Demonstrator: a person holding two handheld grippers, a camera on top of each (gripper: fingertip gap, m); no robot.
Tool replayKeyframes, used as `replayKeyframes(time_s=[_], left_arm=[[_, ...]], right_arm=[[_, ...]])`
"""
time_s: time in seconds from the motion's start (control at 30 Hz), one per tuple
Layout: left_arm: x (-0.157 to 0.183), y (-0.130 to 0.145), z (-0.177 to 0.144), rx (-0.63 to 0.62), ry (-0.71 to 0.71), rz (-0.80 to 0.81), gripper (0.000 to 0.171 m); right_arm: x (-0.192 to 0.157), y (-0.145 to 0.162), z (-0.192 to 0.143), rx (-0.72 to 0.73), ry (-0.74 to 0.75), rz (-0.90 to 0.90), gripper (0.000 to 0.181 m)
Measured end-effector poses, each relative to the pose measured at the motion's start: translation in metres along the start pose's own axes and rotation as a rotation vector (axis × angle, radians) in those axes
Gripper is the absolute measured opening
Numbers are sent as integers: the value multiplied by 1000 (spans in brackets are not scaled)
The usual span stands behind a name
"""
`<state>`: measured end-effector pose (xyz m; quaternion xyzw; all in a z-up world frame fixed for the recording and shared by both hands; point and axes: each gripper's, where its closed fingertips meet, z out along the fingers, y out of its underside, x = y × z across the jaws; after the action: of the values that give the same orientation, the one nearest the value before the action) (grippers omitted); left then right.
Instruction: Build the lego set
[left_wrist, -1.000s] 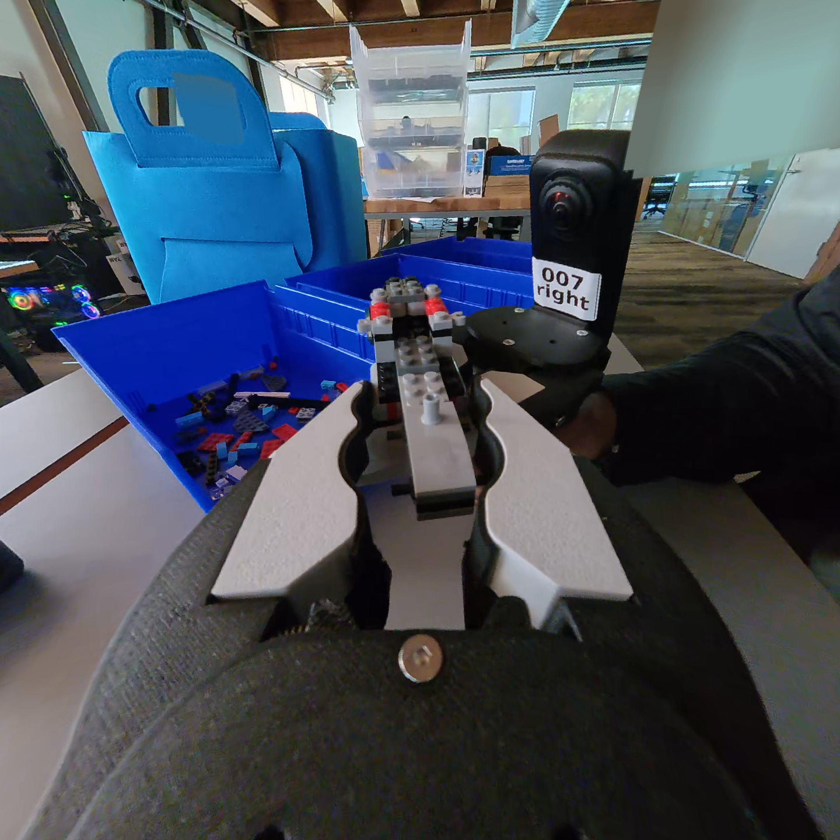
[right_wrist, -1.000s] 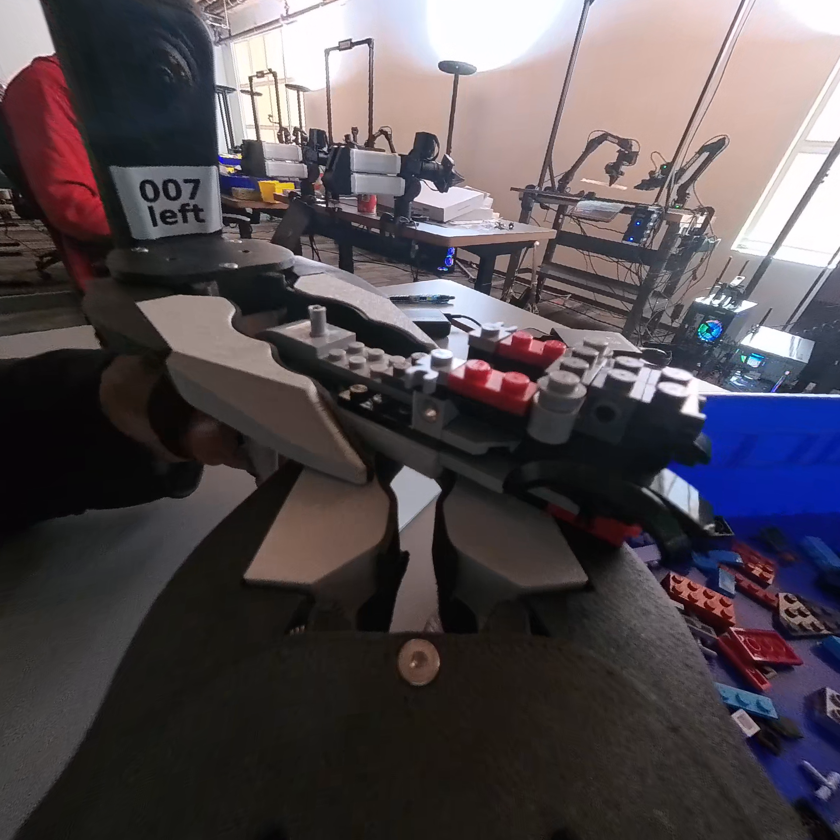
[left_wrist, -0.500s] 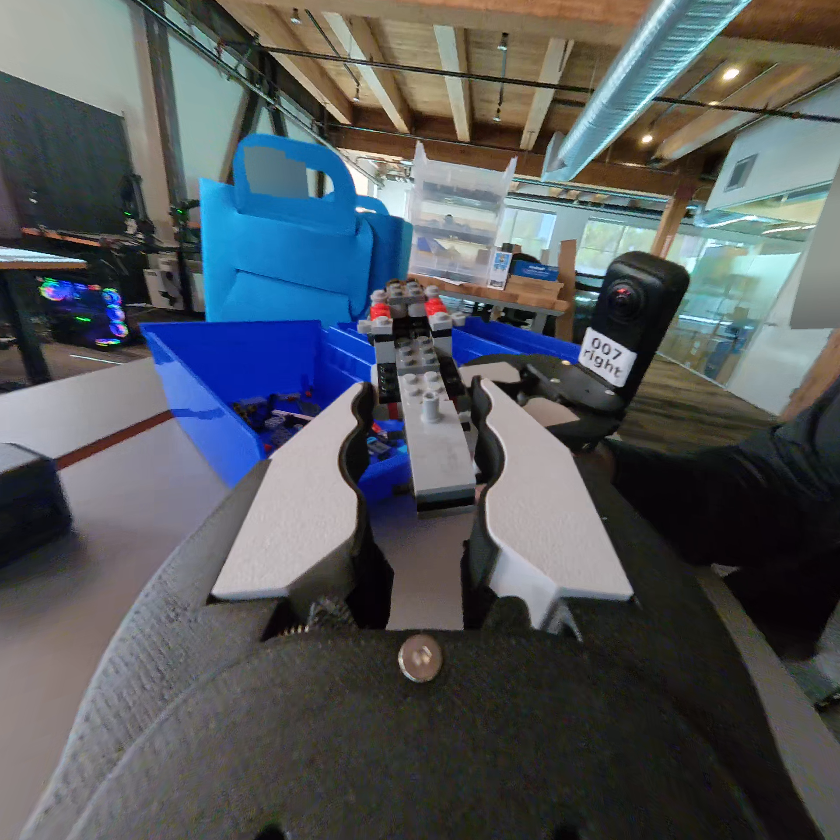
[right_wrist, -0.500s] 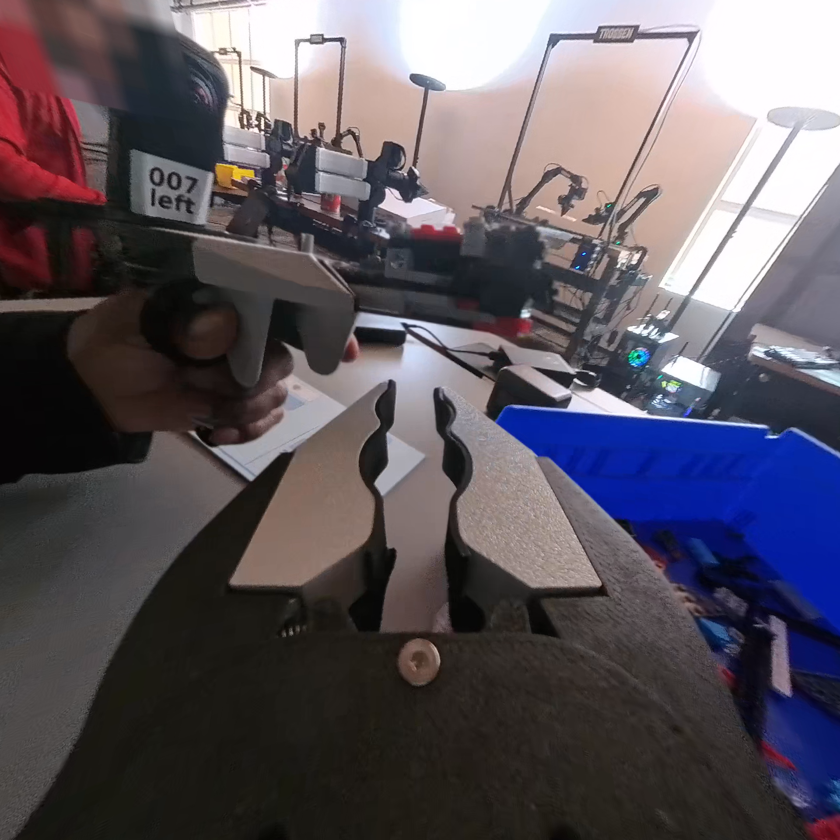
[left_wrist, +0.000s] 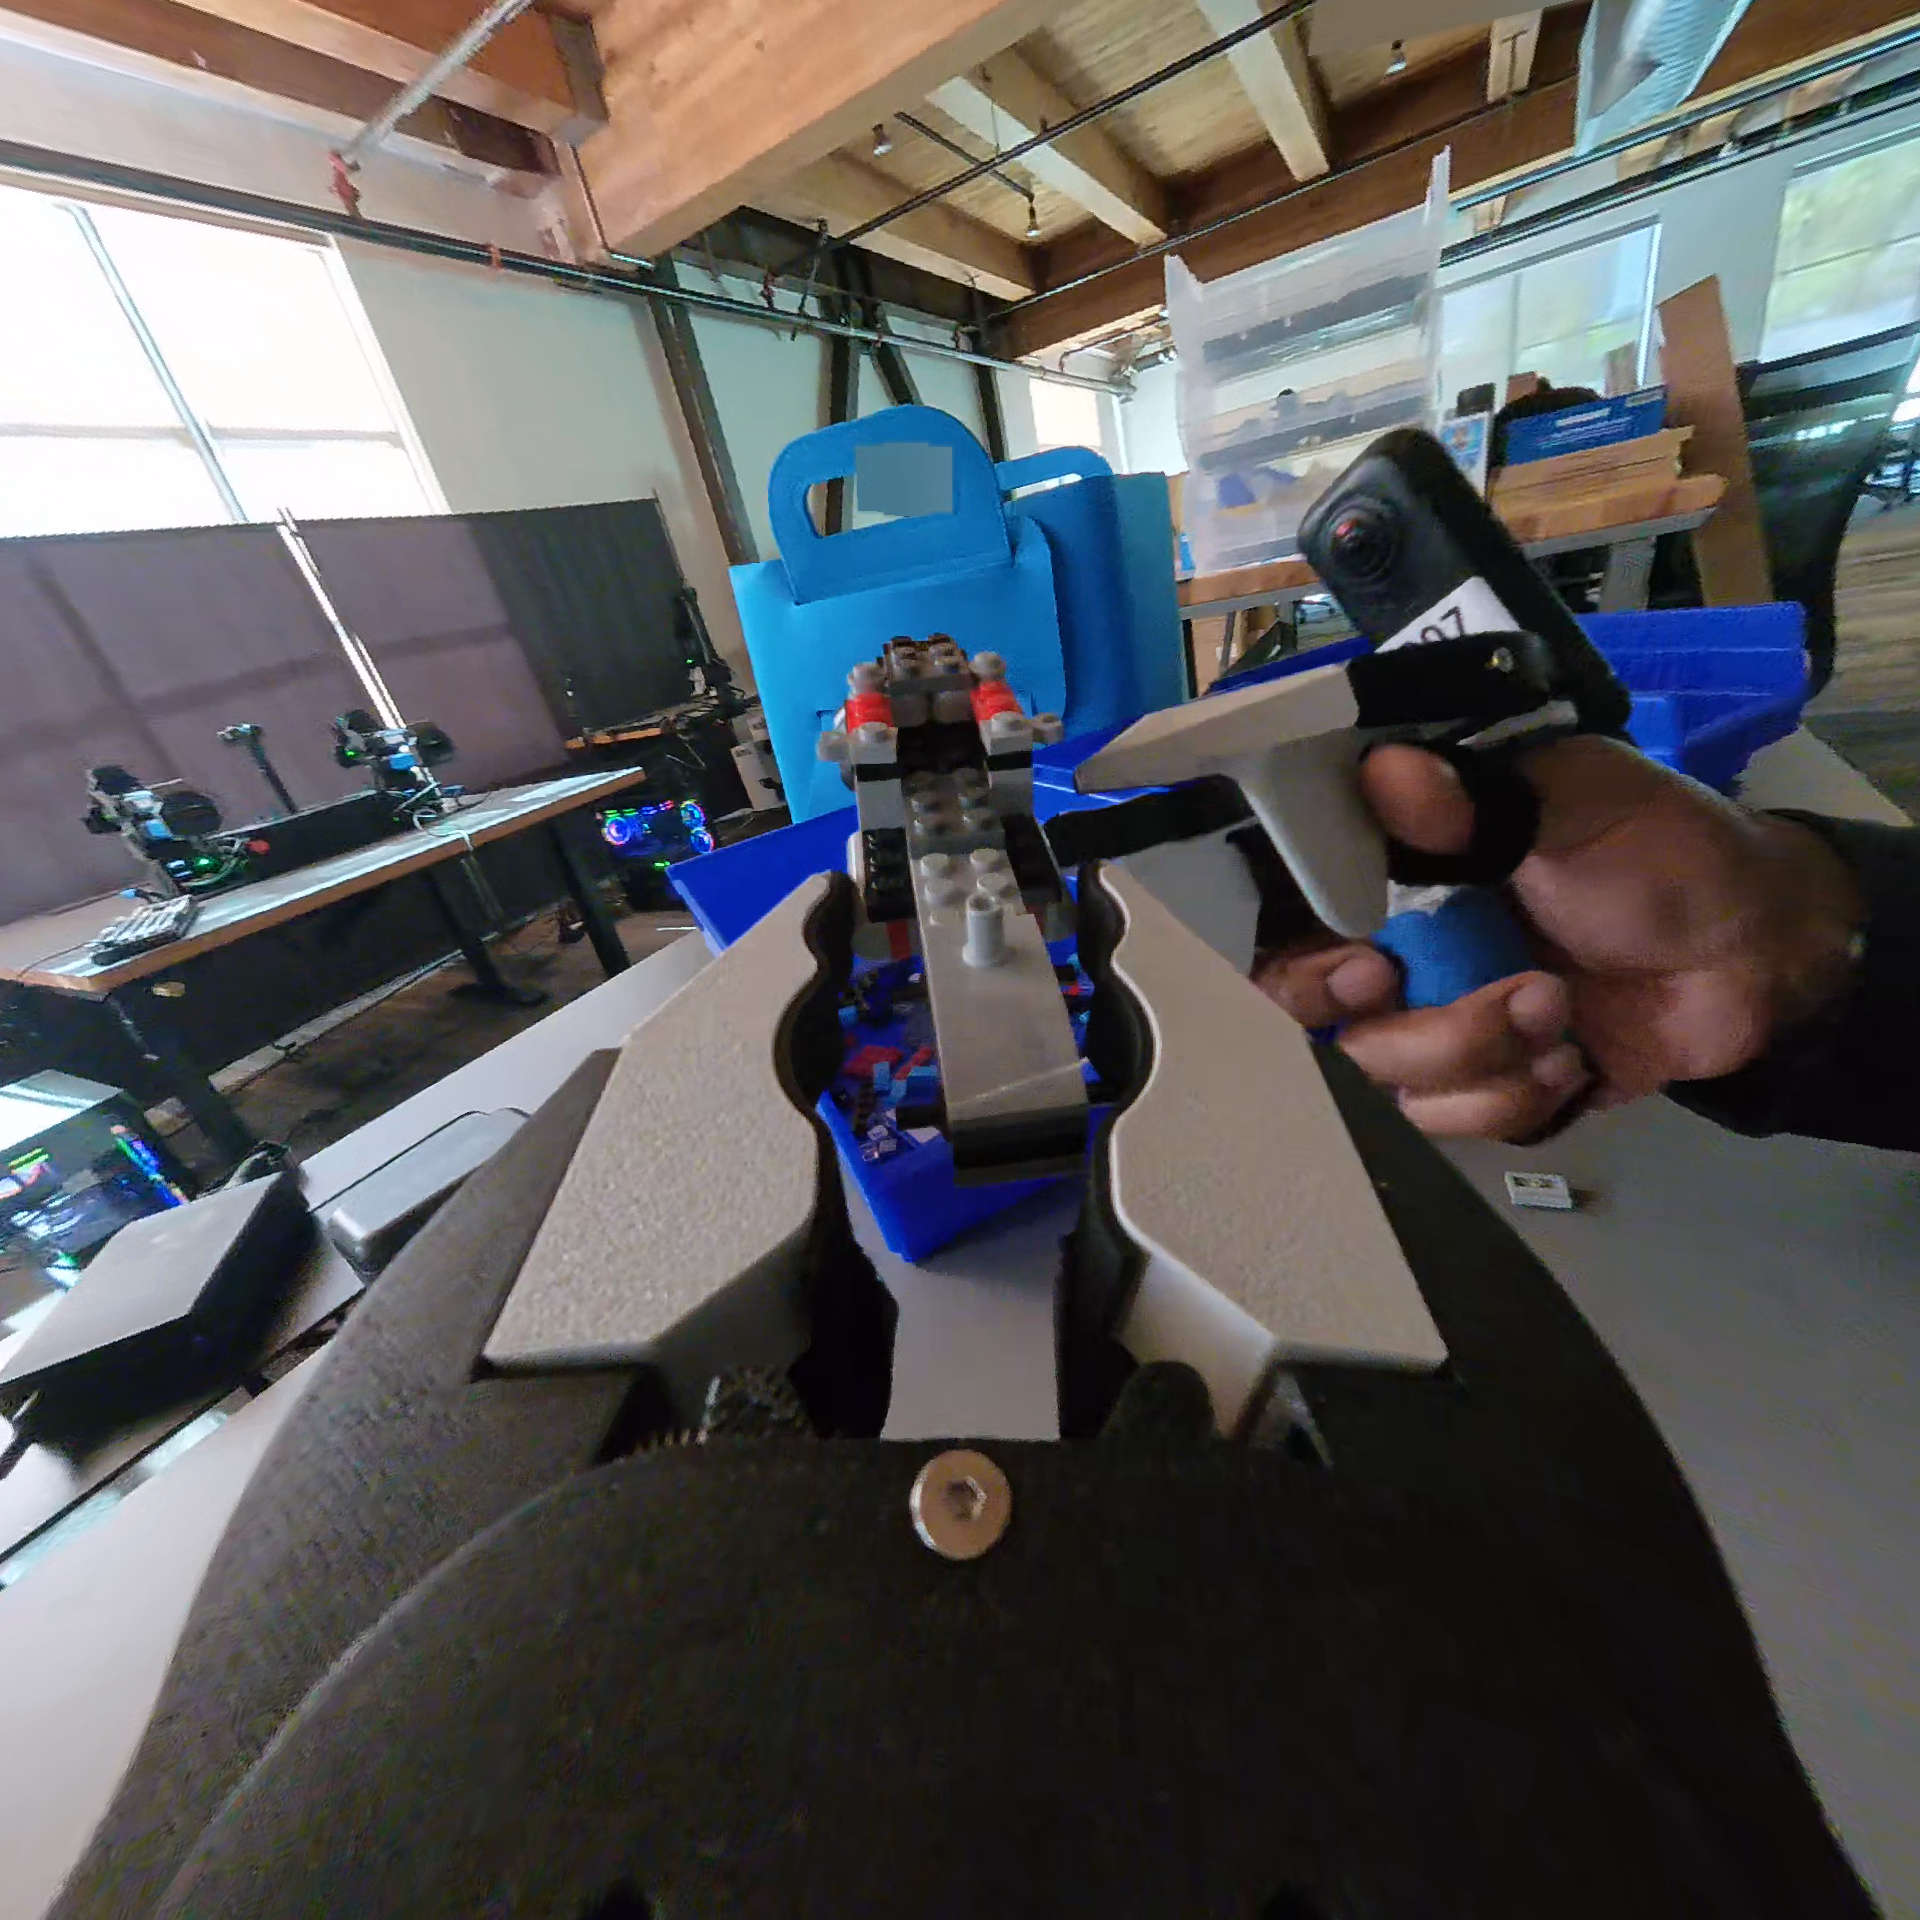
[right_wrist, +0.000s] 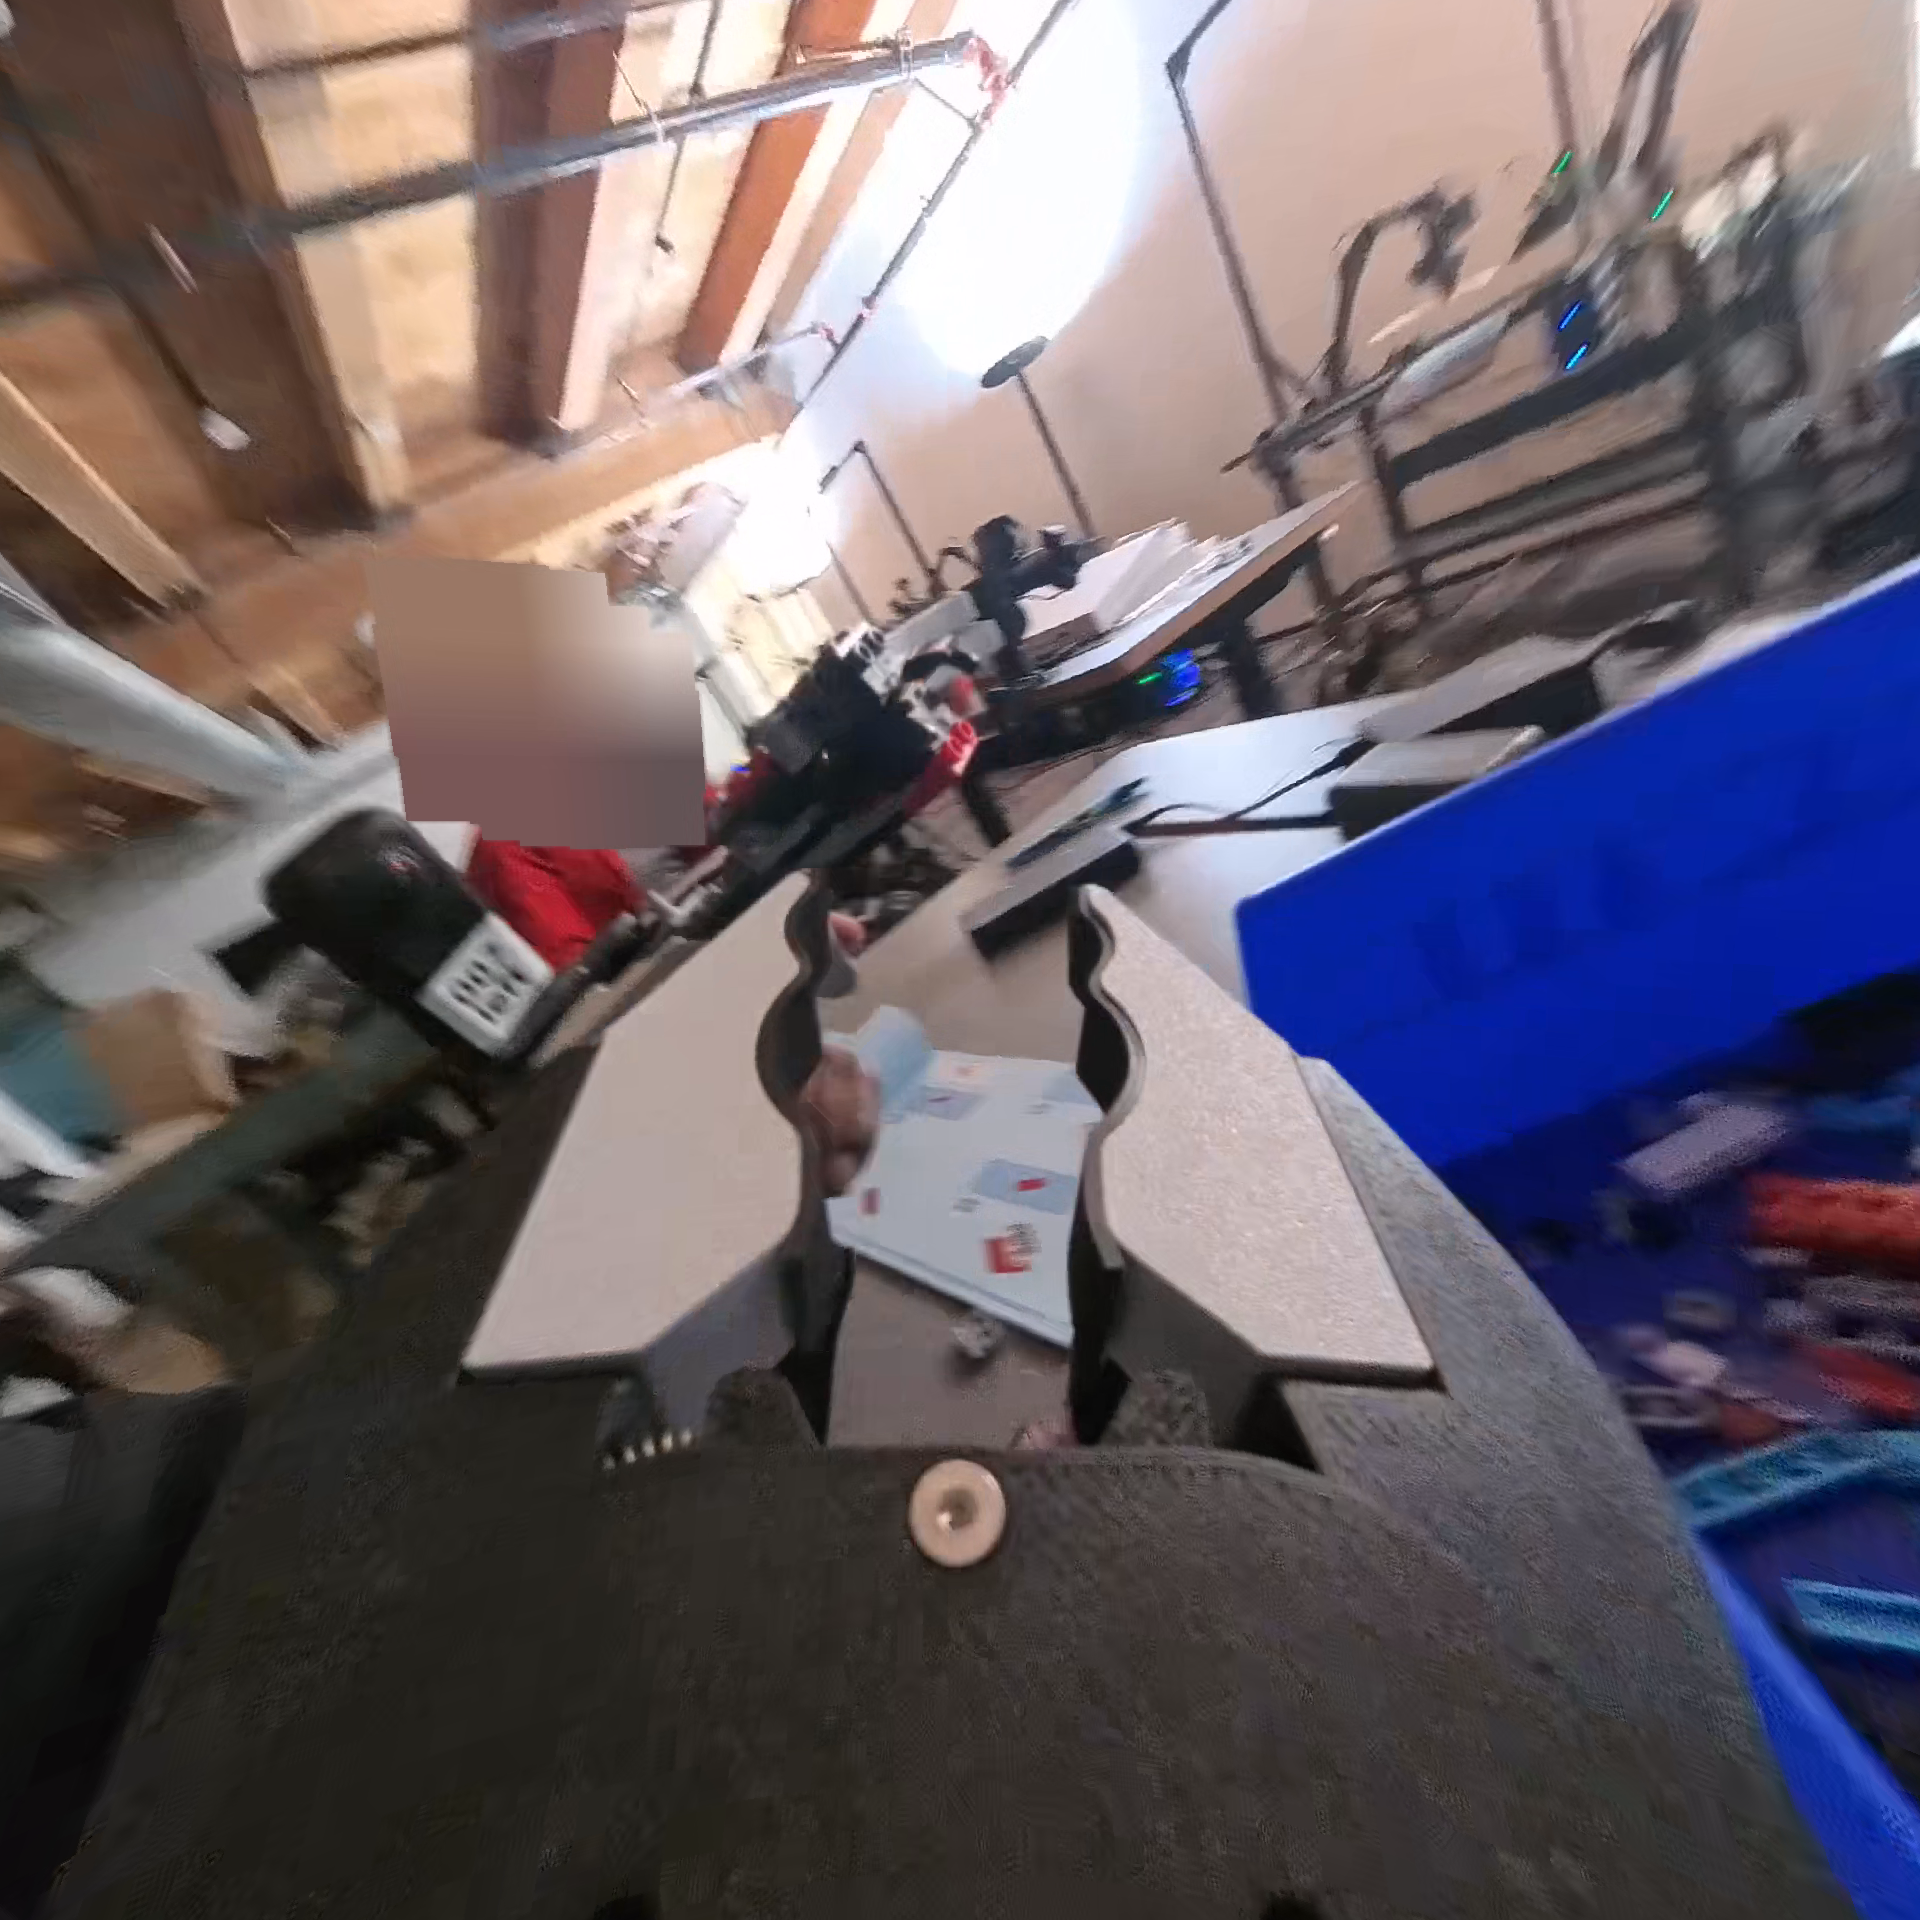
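Lego model (left_wrist: 951, 831): clamped in left tongs (left_wrist: 961, 914), now raised above the blue bin (left_wrist: 935, 1184). Right tongs (right_wrist: 945, 914): released from model, spread empty, swung beside it. Next piece pending.

The right gripper (right_wrist: 945, 935) fills the lower frame, its two grey fingers (right_wrist: 665, 1143) parted with nothing between them. Behind the gap lies an instruction sheet (right_wrist: 987, 1184) on the grey table (right_wrist: 1226, 769). At right, a blue bin (right_wrist: 1558, 977) holds loose bricks (right_wrist: 1818, 1226), blurred. Upper left of centre, the lego model (right_wrist: 862, 717) is held aloft, with the left gripper's camera (right_wrist: 405, 935) at far left.
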<state>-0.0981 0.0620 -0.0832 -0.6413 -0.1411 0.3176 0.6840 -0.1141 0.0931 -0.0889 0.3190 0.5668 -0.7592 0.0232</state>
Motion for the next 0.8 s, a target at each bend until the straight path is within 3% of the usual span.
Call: replayKeyframes(time_s=[0.1, 0.27, 0.5, 0.8], left_arm=[[2, 5, 4, -17, -26, 24, 43], [6, 11, 9, -37, -48, 18, 43], [7, 18, 12, -67, -82, 39, 43], [11, 22, 16, -87, -59, 33, 44]], right_arm=[[-11, 11, 8, -35, -75, 147, 55], [-21, 29, 21, -96, -92, 233, 54], [-19, 25, 22, -41, -135, 387, 36], [-17, 25, 20, -25, -159, 332, 24]])
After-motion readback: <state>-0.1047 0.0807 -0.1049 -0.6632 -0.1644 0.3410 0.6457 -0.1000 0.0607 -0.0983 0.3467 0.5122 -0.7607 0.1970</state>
